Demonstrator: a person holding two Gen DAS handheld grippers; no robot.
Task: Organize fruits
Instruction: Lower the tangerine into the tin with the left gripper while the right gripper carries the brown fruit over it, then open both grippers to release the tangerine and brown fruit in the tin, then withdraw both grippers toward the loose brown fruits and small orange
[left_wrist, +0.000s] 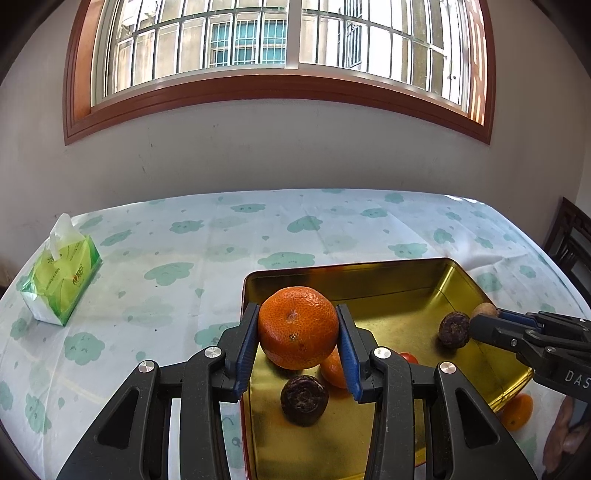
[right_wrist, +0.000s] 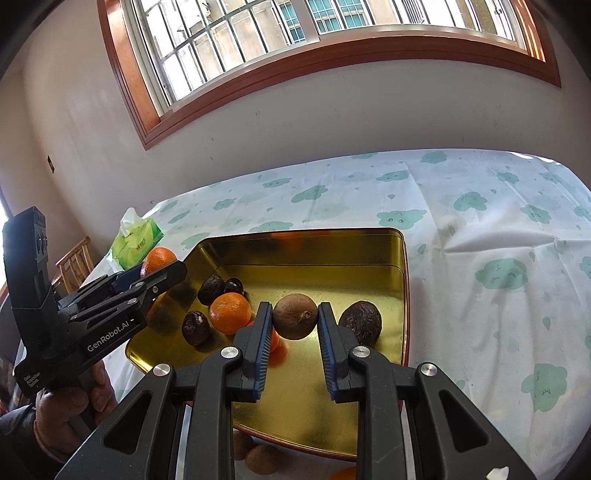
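Note:
My left gripper is shut on a large orange, held above the left end of a gold tin tray. My right gripper is shut on a round brown fruit over the tray. In the tray lie a smaller orange, several dark wrinkled passion fruits and a red fruit, mostly hidden behind my fingers. From the left wrist, the right gripper enters at the right beside a passion fruit. From the right wrist, the left gripper shows at the left with a hand on its handle.
A green tissue pack stands at the table's far left. Another orange and two brown fruits lie on the cloud-print cloth just outside the tray's near edge. A wall with a window is behind. A wooden chair stands off the left side.

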